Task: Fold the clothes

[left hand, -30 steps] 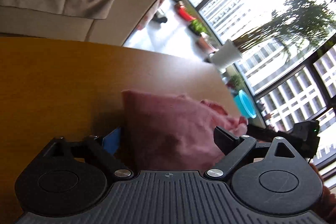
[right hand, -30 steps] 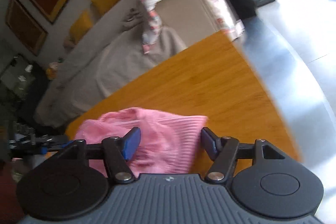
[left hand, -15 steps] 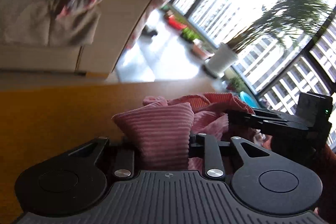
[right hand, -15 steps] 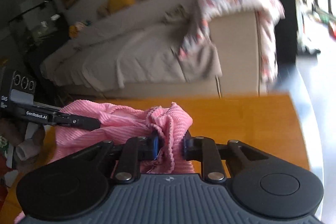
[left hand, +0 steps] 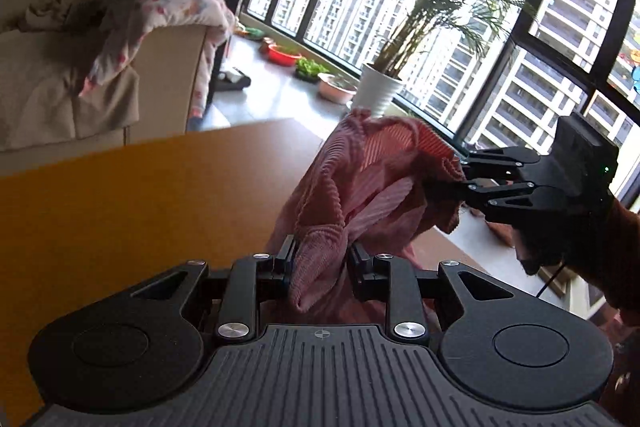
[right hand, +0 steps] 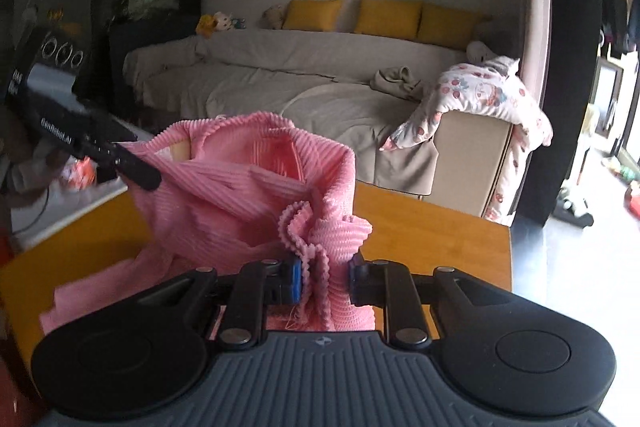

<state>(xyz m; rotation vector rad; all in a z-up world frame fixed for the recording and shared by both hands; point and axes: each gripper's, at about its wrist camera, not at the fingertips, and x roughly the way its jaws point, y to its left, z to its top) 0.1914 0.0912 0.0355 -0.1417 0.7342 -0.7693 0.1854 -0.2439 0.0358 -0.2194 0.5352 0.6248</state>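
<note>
1. Pink ribbed garment hangs bunched over wooden table, lower part draped on it, blocking the view of the far edge.
2. Sofa w/ floral blanket behind table; potted palm by window.
3. Left gripper jaws clamped on a garment fold.
4. Right gripper likewise, pinching ruffled edge.

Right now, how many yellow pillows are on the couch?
3. One yellow pillow sits left on the couch back, one in the middle and one on the right. The wall's edge at the right may hide more.
</note>
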